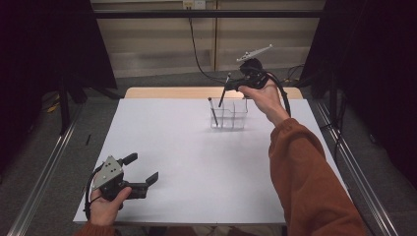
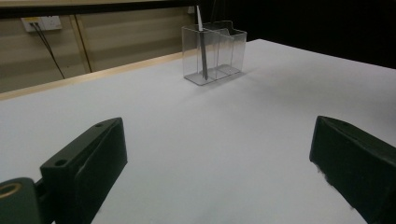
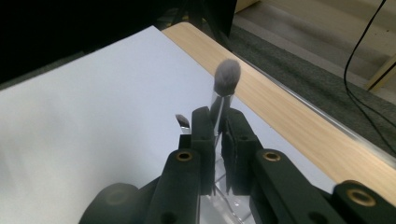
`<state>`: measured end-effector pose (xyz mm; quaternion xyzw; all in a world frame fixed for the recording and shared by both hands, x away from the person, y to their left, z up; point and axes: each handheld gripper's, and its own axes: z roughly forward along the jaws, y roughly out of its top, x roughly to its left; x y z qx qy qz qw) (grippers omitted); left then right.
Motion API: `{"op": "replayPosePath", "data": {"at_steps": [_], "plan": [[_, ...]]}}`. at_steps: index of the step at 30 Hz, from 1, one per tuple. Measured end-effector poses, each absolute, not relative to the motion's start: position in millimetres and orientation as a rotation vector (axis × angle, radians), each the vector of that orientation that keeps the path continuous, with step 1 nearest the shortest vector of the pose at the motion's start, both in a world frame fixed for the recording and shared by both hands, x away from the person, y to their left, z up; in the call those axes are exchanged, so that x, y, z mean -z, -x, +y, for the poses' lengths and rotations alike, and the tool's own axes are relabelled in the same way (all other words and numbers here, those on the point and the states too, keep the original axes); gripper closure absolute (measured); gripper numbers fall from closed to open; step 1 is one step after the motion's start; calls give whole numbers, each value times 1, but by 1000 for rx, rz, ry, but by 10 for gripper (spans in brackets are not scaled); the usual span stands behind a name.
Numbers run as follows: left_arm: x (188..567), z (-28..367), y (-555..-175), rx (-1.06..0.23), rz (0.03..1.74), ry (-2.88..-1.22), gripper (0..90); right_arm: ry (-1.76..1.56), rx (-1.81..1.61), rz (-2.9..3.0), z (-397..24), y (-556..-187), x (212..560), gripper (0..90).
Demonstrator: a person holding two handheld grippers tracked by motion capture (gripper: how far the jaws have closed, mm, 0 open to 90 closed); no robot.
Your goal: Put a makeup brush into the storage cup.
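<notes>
2 brushes (image 1: 224, 91), 1 clear organizer (image 1: 235, 117), 2 tongs (image 1: 143, 172).

A makeup brush (image 3: 225, 84) with a soft grey tuft and a shiny ferrule is standing nearly upright, tuft up, pinched at the handle. From above, the brush (image 1: 223, 92) is leaning over the clear organiser (image 1: 229, 114), its lower end pointing into it. The organiser (image 2: 214, 53) is a see-through plastic box with compartments, sitting upright at the far side of the white table. A second brush (image 1: 213, 111), thin and dark, is leaning in its left compartment.
</notes>
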<state>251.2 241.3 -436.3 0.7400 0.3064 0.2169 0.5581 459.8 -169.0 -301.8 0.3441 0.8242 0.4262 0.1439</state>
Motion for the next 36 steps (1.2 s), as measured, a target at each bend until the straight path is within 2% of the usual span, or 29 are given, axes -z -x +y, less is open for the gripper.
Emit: {"op": "replayPosePath", "data": {"at_steps": [36], "plan": [[437, 240, -252, -515, 723, -1769, 39, -1097, -1152, 2402, -167, -474, 349, 838]]}}
